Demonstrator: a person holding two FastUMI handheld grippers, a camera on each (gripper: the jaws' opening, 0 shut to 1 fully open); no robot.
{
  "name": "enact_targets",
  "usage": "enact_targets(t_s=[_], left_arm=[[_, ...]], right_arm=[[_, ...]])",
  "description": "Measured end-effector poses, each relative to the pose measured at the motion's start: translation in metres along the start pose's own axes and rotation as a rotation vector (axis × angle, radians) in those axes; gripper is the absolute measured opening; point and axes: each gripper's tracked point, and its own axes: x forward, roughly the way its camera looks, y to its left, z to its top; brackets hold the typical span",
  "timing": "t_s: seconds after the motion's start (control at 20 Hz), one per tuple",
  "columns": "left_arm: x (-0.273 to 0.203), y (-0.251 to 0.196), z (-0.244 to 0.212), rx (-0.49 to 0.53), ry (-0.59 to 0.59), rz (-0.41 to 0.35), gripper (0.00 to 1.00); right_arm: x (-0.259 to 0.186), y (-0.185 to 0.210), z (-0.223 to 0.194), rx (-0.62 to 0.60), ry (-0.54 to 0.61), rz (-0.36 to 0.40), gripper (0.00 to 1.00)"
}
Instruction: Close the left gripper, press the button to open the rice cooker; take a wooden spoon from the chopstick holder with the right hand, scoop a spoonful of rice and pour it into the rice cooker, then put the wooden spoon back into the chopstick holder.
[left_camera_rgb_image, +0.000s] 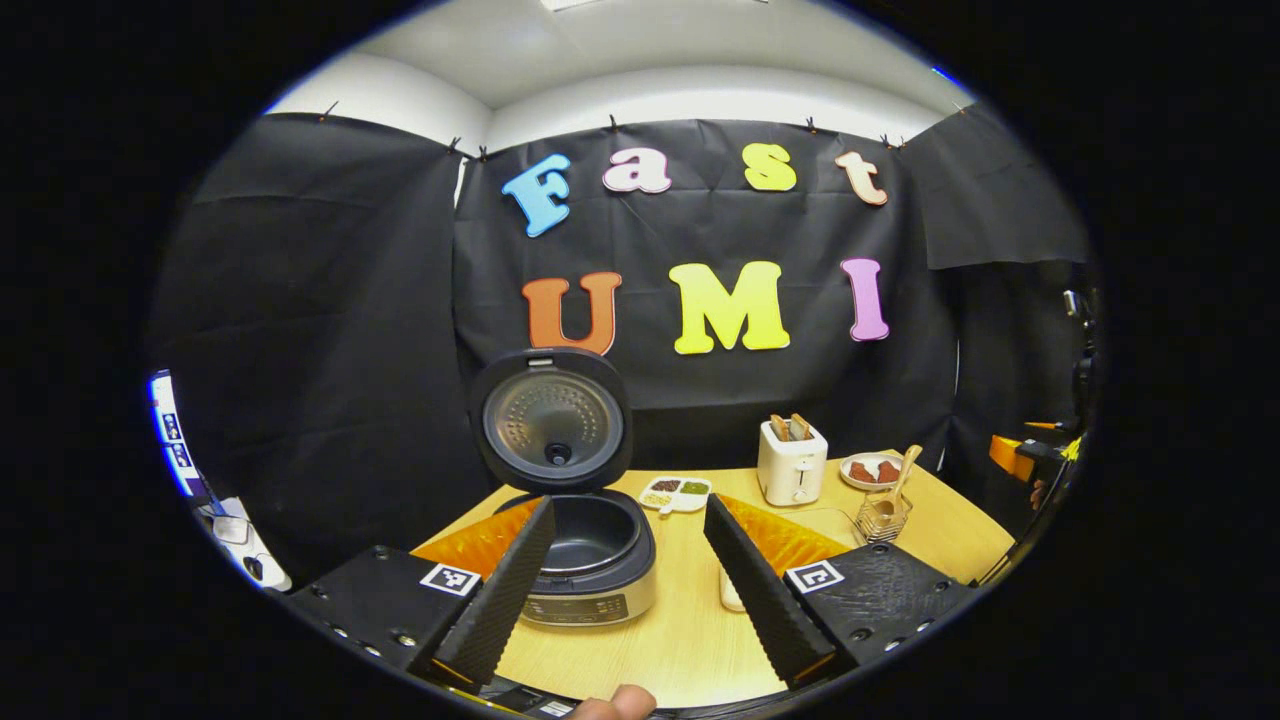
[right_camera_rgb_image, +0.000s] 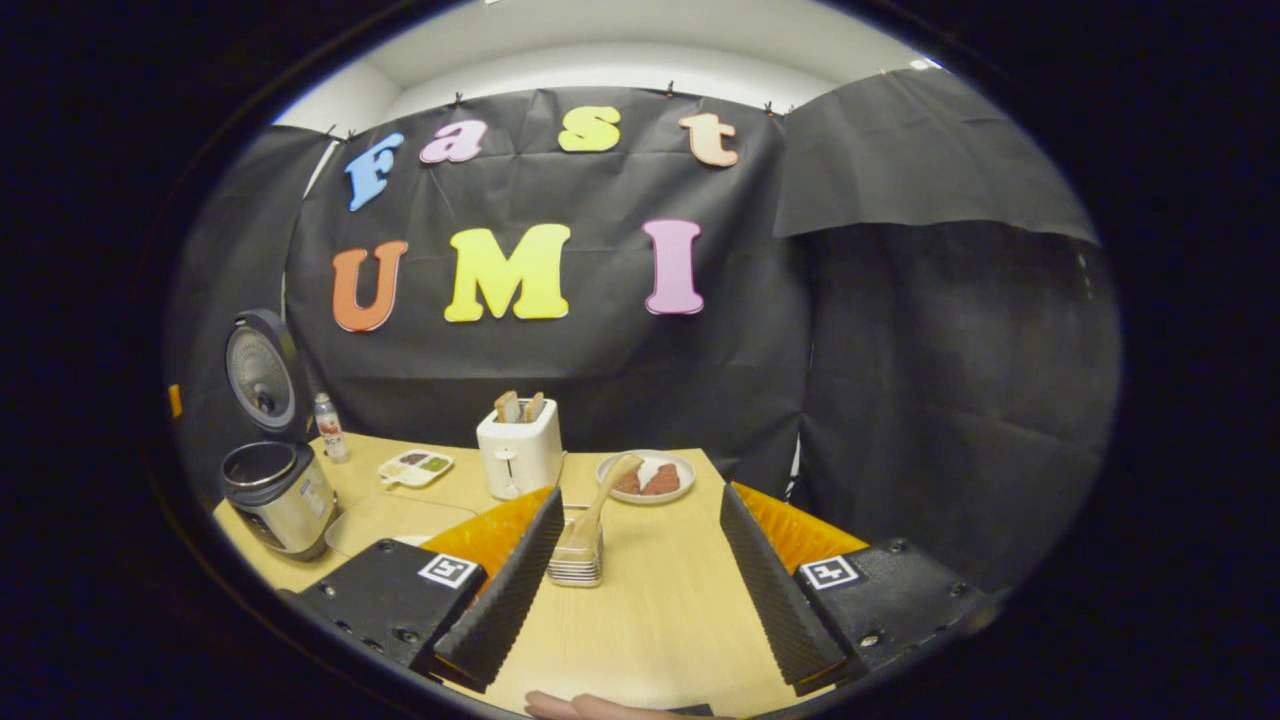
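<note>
Cooker (left_camera_rgb_image: 590, 550) was seen lid-up at the table's left edge. Both grippers, left (left_camera_rgb_image: 628, 585) and right (right_camera_rgb_image: 640, 580), were held apart, empty. Spoon (right_camera_rgb_image: 598, 510) stood in holder (right_camera_rgb_image: 577, 560) mid-table. Risk judged: holder could be tipped by an off-centre grab.

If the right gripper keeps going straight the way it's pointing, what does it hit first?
Probably nothing soon: the right gripper points over bare table. The chopstick holder with the wooden spoon sits just left of centre, the plate beyond; depth is unclear.
</note>
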Motion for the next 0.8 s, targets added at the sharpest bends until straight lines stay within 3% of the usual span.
enact_targets(t_s=[0.4,0.55,0.8], left_arm=[[-0.042,-0.009,0.000,-0.020,-0.089,-0.039,0.95],[-0.057,-0.009,-0.003,-0.029,-0.116,-0.040,0.95],[-0.056,-0.005,-0.019,0.000,-0.111,-0.032,0.95]], right_arm=[[0.114,0.016,-0.037,0.078,-0.023,0.049,1.00],[0.157,0.021,-0.065,0.045,0.046,0.029,1.00],[0.214,0.053,-0.099,0.048,0.151,0.120,1.00]])
